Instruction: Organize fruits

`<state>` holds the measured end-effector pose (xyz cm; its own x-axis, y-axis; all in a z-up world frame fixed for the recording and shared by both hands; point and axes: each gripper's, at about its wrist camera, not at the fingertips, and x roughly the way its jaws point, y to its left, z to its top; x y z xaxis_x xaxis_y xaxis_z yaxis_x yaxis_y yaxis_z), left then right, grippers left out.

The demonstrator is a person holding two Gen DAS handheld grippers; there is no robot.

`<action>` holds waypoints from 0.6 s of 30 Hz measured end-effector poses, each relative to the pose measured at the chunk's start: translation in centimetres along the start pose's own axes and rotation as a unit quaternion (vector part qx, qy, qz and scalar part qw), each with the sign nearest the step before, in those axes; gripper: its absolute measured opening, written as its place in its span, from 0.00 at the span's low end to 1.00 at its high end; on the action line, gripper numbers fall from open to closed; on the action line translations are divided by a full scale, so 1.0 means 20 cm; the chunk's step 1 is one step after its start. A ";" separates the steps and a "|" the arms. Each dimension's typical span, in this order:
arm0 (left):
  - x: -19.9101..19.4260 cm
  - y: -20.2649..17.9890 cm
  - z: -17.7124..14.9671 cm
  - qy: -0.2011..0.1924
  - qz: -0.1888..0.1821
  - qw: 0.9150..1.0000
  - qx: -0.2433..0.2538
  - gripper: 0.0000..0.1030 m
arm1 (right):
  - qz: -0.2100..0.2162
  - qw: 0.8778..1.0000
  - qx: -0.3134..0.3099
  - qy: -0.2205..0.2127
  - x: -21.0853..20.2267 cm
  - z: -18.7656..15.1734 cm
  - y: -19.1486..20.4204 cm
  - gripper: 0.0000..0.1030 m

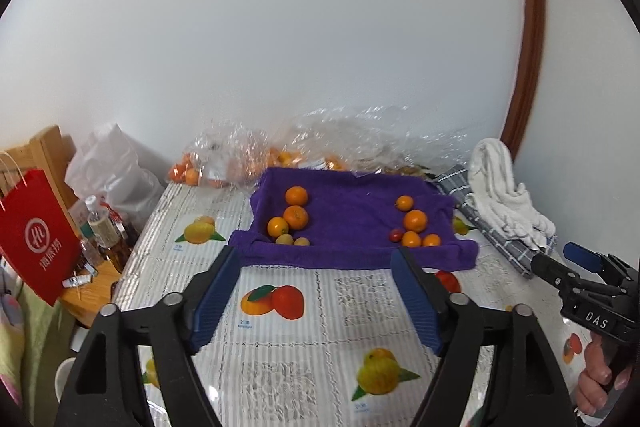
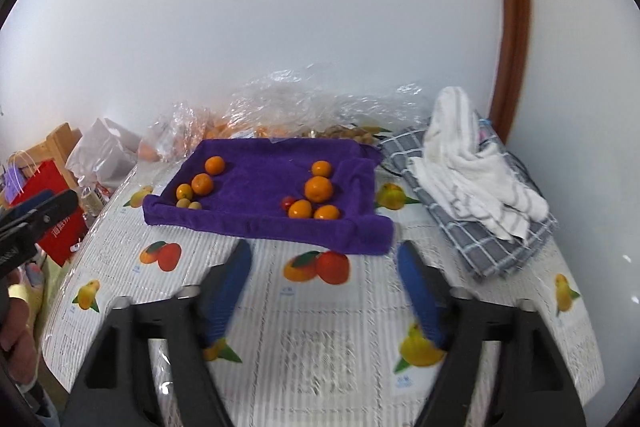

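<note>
Fruit location: two loose clusters lie on the purple towel [image 2: 264, 187], which is spread on the surface [image 2: 320, 347] toward the wall. The left cluster [image 2: 198, 185] has three oranges and two small pale yellow-green fruits; the right cluster [image 2: 316, 197] has four oranges and one small red fruit [image 2: 286, 203] touching them.

Left gripper [image 1: 316, 259]: fingers spread wide, nothing between them, hanging just short of the towel's near edge.

Right gripper [image 2: 325, 251]: fingers also wide and empty, near the towel's front right corner.

Handling: the oranges look round, firm and light, with a dimpled skin that should grip well. They would likely roll if nudged, though the soft towel should slow them. Take each across its widest middle. The red fruit and pale ones look small and softer, so a gentle squeeze seems wise.

Crowding: fruits in each cluster touch, so fingers may knock neighbours; the outermost ones look easiest.

Edges: the towel's sides are rolled up into a low rim, which could snag a low approach.

Open room: the towel's middle is bare between clusters. Clear plastic bags [image 2: 288, 99] crowd the back; folded cloths [image 2: 472, 167] sit just beside the right edge.
</note>
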<state>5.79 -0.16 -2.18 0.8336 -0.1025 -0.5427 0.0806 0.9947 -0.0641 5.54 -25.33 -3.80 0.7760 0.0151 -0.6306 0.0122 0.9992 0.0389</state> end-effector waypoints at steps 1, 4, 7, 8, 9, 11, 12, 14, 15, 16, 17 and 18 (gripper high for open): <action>-0.03 -0.01 0.00 -0.004 0.003 1.000 0.003 0.80 | -0.001 1.000 0.004 -0.006 -0.02 -0.01 -0.01 0.82; -0.09 -0.04 0.00 -0.008 0.004 1.000 0.005 0.85 | -0.002 1.000 0.011 -0.016 -0.10 -0.03 -0.04 0.90; -0.12 -0.06 0.00 -0.007 0.000 1.000 0.007 0.86 | -0.007 1.000 0.008 -0.012 -0.14 -0.04 -0.05 0.92; -0.12 -0.07 -0.01 -0.008 0.001 1.000 0.008 0.86 | -0.009 1.000 0.007 -0.012 -0.14 -0.05 -0.05 0.93; -0.12 -0.08 -0.01 -0.008 0.003 1.000 0.010 0.86 | -0.011 1.000 0.006 -0.013 -0.15 -0.05 -0.06 0.94; -0.13 -0.09 -0.02 -0.008 0.003 1.000 0.011 0.86 | -0.014 1.000 0.007 -0.011 -0.15 -0.06 -0.06 0.94; -0.13 -0.10 -0.02 -0.007 0.002 1.000 0.012 0.86 | -0.014 1.000 0.006 -0.008 -0.16 -0.06 -0.06 0.94; -0.13 -0.11 -0.03 -0.006 0.001 1.000 0.015 0.86 | -0.018 1.000 0.005 -0.007 -0.16 -0.07 -0.07 0.94; -0.13 -0.12 -0.03 -0.006 0.002 1.000 0.016 0.86 | -0.019 1.000 0.005 -0.008 -0.16 -0.07 -0.07 0.94; -0.13 -0.12 -0.03 -0.006 0.002 1.000 0.017 0.86 | -0.021 1.000 0.006 -0.009 -0.17 -0.08 -0.07 0.94; -0.13 -0.12 -0.03 -0.006 0.002 1.000 0.018 0.86 | -0.020 1.000 0.007 -0.008 -0.17 -0.08 -0.08 0.94; -0.13 -0.12 -0.04 -0.005 0.002 1.000 0.019 0.86 | -0.020 1.000 0.009 -0.009 -0.17 -0.08 -0.08 0.95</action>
<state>2.97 -2.31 -1.16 0.8396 -0.0988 -0.5341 0.0975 0.9948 -0.0307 1.86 -26.91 -2.91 0.7859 -0.0250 -0.6178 0.0540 0.9981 0.0283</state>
